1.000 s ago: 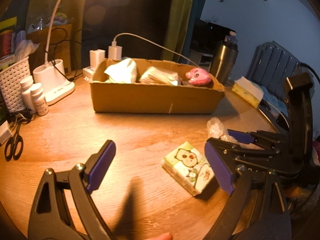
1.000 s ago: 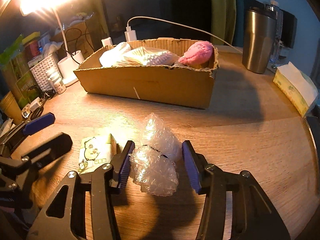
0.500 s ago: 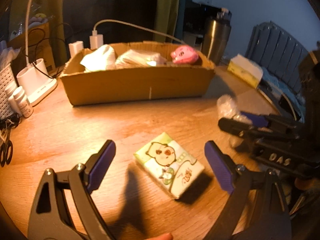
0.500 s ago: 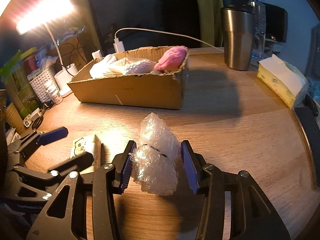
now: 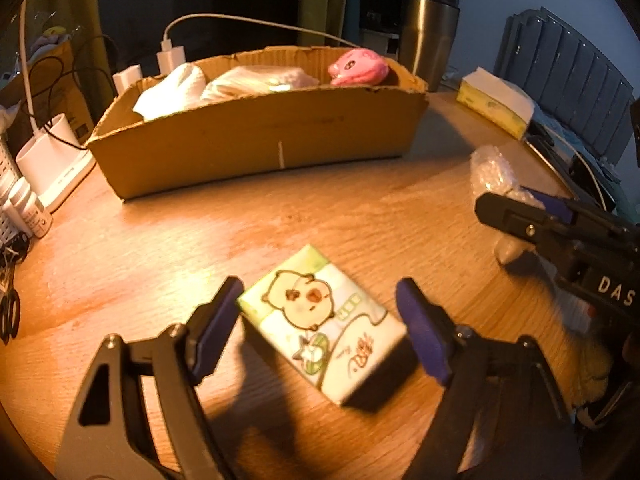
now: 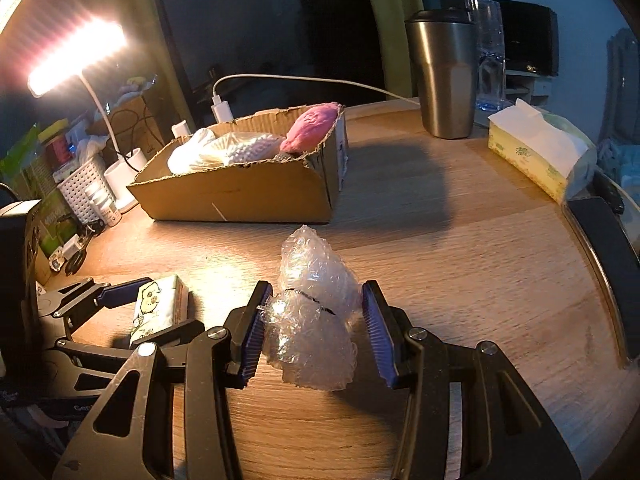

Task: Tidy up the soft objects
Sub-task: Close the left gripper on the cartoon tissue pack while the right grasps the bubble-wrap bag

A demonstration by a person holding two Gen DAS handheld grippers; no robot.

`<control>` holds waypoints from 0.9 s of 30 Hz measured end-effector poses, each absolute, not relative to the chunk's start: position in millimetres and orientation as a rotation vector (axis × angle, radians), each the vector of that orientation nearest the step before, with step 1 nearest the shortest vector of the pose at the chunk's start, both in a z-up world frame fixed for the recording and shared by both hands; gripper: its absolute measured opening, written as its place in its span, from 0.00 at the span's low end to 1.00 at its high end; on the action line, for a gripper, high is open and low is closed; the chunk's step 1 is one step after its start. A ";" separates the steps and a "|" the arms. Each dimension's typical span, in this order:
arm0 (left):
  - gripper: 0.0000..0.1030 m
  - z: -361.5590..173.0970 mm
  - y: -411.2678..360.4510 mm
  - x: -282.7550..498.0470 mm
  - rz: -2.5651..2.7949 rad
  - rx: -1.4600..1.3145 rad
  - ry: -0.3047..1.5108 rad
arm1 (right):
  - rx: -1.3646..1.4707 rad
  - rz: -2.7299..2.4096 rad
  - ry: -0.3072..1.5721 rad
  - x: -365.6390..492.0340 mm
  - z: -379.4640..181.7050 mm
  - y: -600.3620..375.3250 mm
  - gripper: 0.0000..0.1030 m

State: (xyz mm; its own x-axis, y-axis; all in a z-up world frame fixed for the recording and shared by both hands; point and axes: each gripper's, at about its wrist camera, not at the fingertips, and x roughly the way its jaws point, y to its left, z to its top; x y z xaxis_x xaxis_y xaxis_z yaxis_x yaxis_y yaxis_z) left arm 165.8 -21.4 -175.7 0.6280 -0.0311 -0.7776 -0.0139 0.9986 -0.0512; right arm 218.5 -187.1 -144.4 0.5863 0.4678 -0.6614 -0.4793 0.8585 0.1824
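A green and white tissue pack (image 5: 304,300) with a cartoon print lies flat on the wooden table (image 5: 160,248). My left gripper (image 5: 322,330) straddles it. Its jaws are closing, with each pad close beside a corner of the pack. My right gripper (image 6: 316,316) is shut on a clear wad of bubble wrap (image 6: 312,272), with both pads against its sides. In the left wrist view, the bubble wrap (image 5: 490,172) and right gripper (image 5: 516,204) show at the right. Behind stands the cardboard box (image 5: 256,140). It holds a pink plush toy (image 5: 358,66) and white soft bundles (image 5: 176,88).
A steel tumbler (image 6: 446,80) and a yellow tissue box (image 6: 536,152) stand at the back right, near the table's round edge. On the left are a lamp base (image 5: 48,152), small white bottles (image 5: 28,212), scissors (image 5: 10,312) and a white basket (image 6: 84,184). A charging cable runs behind the box.
My left gripper slid over until the tissue pack lay between its jaws, and the jaws have narrowed. My right gripper kept its hold on the bubble wrap and shifted sideways.
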 end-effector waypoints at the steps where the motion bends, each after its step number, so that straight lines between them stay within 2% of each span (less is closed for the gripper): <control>1: 0.75 -175.3 -21.3 165.0 -0.015 -0.056 0.891 | -0.017 0.553 0.764 217.9 -143.6 -187.4 0.47; 11: 0.75 -168.1 -19.0 149.6 -0.051 -0.063 0.849 | -0.035 0.558 0.735 210.6 -132.9 -185.4 0.47; 27: 0.75 -128.2 1.4 128.1 -0.050 -0.093 0.726 | -0.099 0.583 0.674 190.8 -99.5 -164.2 0.47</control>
